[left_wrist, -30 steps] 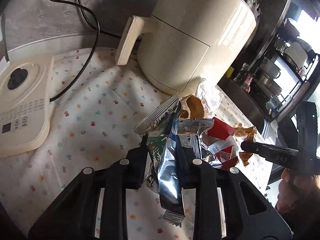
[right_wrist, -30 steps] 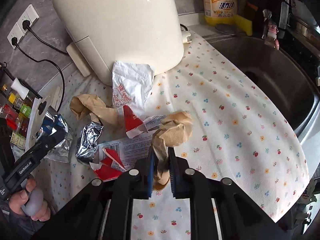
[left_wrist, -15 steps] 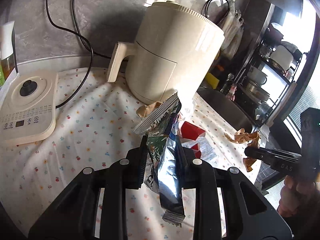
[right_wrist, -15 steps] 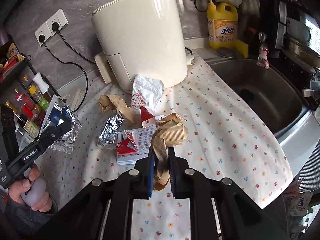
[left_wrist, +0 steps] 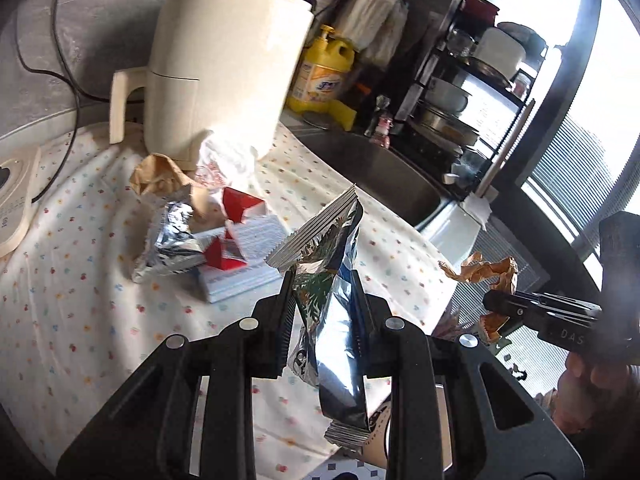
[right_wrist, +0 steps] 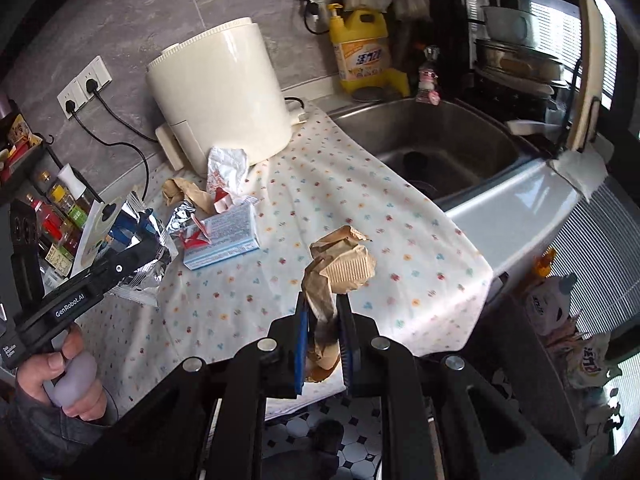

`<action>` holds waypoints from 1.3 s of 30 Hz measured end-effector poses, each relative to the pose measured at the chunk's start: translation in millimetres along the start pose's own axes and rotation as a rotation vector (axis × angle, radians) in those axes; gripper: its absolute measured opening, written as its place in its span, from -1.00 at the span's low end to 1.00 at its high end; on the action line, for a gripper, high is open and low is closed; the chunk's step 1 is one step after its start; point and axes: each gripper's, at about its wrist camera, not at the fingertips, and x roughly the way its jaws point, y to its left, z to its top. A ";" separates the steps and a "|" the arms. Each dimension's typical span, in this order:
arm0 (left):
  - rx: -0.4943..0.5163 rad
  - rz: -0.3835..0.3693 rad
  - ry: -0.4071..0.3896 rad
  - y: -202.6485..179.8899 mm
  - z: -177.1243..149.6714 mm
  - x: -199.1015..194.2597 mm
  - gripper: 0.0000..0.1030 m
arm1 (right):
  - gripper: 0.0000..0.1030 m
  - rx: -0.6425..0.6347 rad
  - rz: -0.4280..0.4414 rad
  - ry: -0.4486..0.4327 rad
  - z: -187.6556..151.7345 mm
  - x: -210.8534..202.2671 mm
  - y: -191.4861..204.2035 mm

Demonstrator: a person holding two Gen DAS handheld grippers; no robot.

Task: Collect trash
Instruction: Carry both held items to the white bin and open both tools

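Note:
My left gripper (left_wrist: 324, 292) is shut on a silver foil snack bag (left_wrist: 336, 320) and holds it above the counter's front edge; both also show in the right wrist view (right_wrist: 136, 256). My right gripper (right_wrist: 322, 312) is shut on a crumpled brown paper wrapper (right_wrist: 340, 268), held off the counter's front; it shows in the left wrist view (left_wrist: 488, 272). On the flowered cloth (right_wrist: 340, 208) lie a crumpled foil piece (left_wrist: 176, 236), a blue-white box with red scraps (right_wrist: 224, 236), a brown paper bag (right_wrist: 184, 192) and a white wrapper (right_wrist: 224, 168).
A cream air fryer (right_wrist: 224, 92) stands at the back with its cord to wall sockets. A steel sink (right_wrist: 432, 148) lies right of the cloth, a yellow detergent bottle (right_wrist: 364, 52) behind it. Sauce bottles (right_wrist: 60, 216) stand at the left. A bag of packaging (right_wrist: 568, 320) hangs low right.
Both grippers have lifted and pulled back from the trash pile toward the counter's front edge, each still holding its piece. The left view has swung right toward the sink.

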 end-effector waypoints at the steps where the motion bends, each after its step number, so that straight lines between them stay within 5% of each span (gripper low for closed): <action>1: 0.010 -0.011 0.010 -9.6 -2.7 3.2 -0.50 | -0.72 0.012 -0.009 0.000 -4.6 -4.6 -8.9; 16: 0.127 -0.126 0.157 -129.5 -58.2 42.1 -0.50 | -0.71 0.177 -0.092 0.033 -85.5 -62.3 -119.5; 32: 0.107 -0.094 0.303 -188.8 -147.9 68.7 -0.49 | -0.63 0.170 -0.045 0.224 -174.7 -51.5 -166.4; 34: 0.099 -0.086 0.318 -191.1 -159.6 70.8 -0.49 | -0.45 0.168 -0.045 0.265 -186.7 -46.1 -170.7; 37: 0.081 -0.072 0.335 -191.9 -173.8 73.3 -0.49 | 0.21 0.169 -0.040 0.312 -201.4 -42.1 -179.0; 39: 0.075 -0.066 0.343 -194.3 -181.4 74.6 -0.49 | 0.28 0.162 -0.039 0.324 -207.5 -43.9 -183.9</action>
